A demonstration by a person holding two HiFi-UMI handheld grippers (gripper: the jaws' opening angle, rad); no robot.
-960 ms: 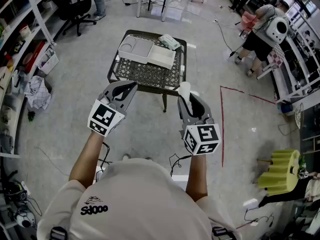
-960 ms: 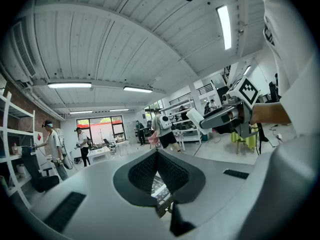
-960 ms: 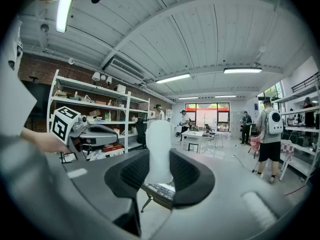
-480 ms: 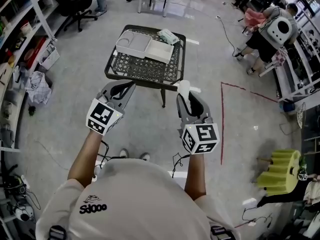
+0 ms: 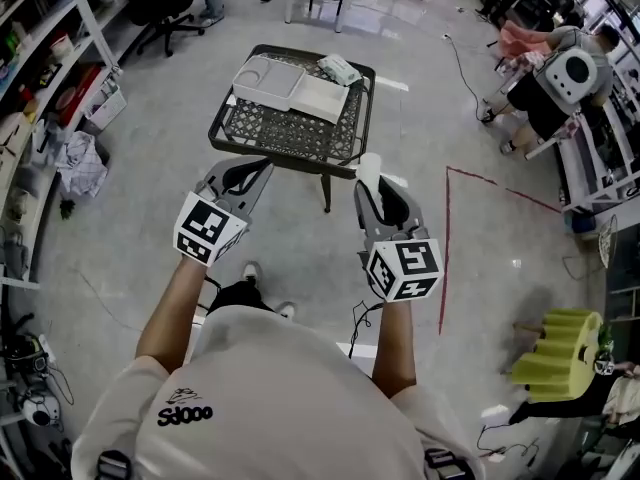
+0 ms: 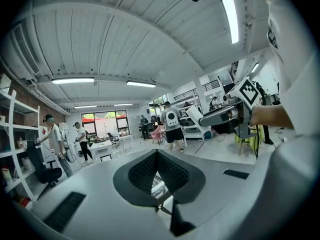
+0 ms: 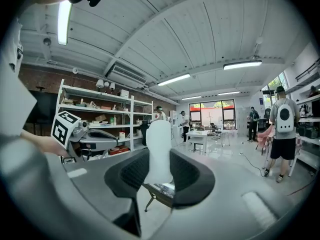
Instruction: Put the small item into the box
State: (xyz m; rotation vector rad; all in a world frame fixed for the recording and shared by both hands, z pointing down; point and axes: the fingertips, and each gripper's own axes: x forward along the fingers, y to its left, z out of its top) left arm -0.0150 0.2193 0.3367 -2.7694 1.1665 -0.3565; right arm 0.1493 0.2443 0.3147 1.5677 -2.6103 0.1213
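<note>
A small white bottle-shaped item (image 5: 368, 171) (image 7: 159, 154) stands upright between the jaws of my right gripper (image 5: 378, 190) (image 7: 160, 176), which is shut on it. My left gripper (image 5: 250, 173) (image 6: 157, 154) is level beside it, its tips touching and nothing in them. Both are held over the floor, short of a black mesh-topped table (image 5: 290, 140). On the table's far half lies an open white box (image 5: 268, 76) with its lid (image 5: 322, 98) to the right.
A greenish packet (image 5: 340, 68) lies at the table's far right corner. Shelves (image 5: 40, 78) line the left wall, with an office chair (image 5: 160, 8) behind. A red tape line (image 5: 445, 238) marks the floor on the right, near a bent-over person (image 5: 560, 78).
The person holding the grippers has taken a step, one foot now showing under the left arm. Both grippers keep their pose, and the white item stays in the right one.
</note>
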